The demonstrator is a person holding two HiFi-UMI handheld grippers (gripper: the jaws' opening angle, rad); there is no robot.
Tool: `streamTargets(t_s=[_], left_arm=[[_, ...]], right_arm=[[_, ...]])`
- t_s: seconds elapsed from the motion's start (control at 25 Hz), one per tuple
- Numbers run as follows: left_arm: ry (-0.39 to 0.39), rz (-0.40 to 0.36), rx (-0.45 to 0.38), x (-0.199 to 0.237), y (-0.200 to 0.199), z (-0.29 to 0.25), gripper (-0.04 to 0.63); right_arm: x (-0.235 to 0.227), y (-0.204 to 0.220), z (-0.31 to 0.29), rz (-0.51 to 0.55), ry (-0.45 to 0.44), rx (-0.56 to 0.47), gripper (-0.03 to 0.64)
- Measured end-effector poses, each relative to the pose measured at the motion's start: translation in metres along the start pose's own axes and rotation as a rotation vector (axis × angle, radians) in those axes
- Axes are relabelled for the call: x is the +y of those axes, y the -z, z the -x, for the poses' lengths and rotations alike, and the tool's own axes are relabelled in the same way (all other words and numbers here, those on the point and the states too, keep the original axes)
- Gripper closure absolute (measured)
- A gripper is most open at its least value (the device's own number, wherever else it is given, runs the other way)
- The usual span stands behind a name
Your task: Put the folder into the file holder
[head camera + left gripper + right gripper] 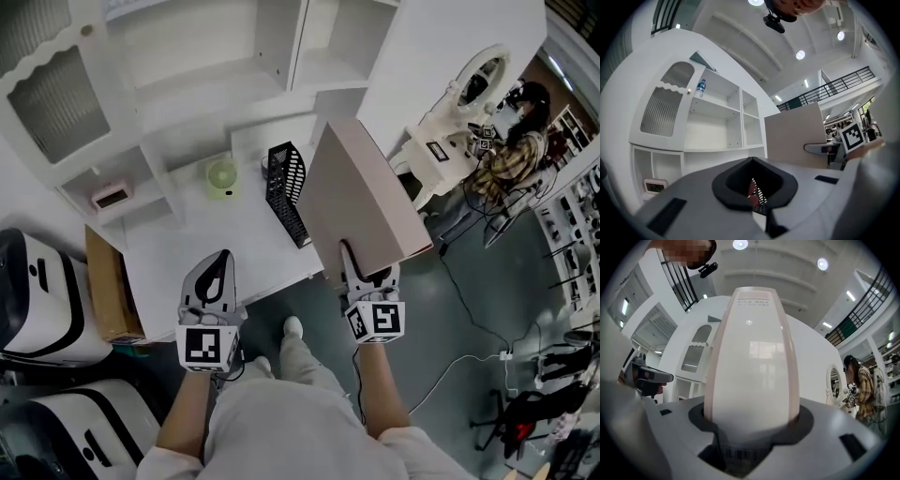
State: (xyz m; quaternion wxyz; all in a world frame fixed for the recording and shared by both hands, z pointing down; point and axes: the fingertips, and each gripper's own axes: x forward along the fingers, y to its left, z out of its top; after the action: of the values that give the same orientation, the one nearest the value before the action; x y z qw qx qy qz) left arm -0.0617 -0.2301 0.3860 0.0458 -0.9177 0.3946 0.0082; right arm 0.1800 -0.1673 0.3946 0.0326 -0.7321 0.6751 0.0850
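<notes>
Right claw (pixel 367 274) is clamped on the lower end of the folder (pixel 361 192), which is held tilted in the air; the left claw (pixel 221 258) is closed and empty. This looks like the carrying step. Next, the folder needs lining up over the black file holder (pixel 286 187) on the bench (pixel 206 253). Only the head view shows that holder whole; the right gripper view shows the folder's spine.
</notes>
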Motion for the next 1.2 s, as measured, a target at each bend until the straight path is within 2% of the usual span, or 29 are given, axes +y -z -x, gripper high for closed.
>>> streamTargets(t_s=[0.12, 0.32, 0.6, 0.72, 1.0, 1.2], left_arm=[[-0.038, -0.009, 0.015, 0.011, 0.006, -0.032, 0.604], [-0.127, -0.039, 0.037, 0.027, 0.015, -0.086, 0.604], [-0.235, -0.043, 0.062, 0.04, 0.021, -0.143, 0.604], [-0.246, -0.041, 0.08, 0.042, 0.029, -0.155, 0.604], [-0.237, -0.023, 0.09, 0.053, 0.036, -0.164, 0.604], [-0.212, 0.019, 0.056, 0.062, 0.046, -0.164, 0.604]], right_arm=[[-0.014, 0.02, -0.042, -0.009, -0.017, 0.003, 0.333], [-0.031, 0.054, -0.109, 0.071, -0.068, 0.018, 0.333], [-0.053, 0.089, -0.184, -0.03, -0.139, 0.024, 0.333], [-0.049, 0.11, -0.203, -0.049, -0.159, 0.041, 0.334], [-0.035, 0.16, -0.218, -0.046, -0.118, 0.039, 0.336], [-0.018, 0.192, -0.225, -0.008, -0.139, 0.026, 0.336]])
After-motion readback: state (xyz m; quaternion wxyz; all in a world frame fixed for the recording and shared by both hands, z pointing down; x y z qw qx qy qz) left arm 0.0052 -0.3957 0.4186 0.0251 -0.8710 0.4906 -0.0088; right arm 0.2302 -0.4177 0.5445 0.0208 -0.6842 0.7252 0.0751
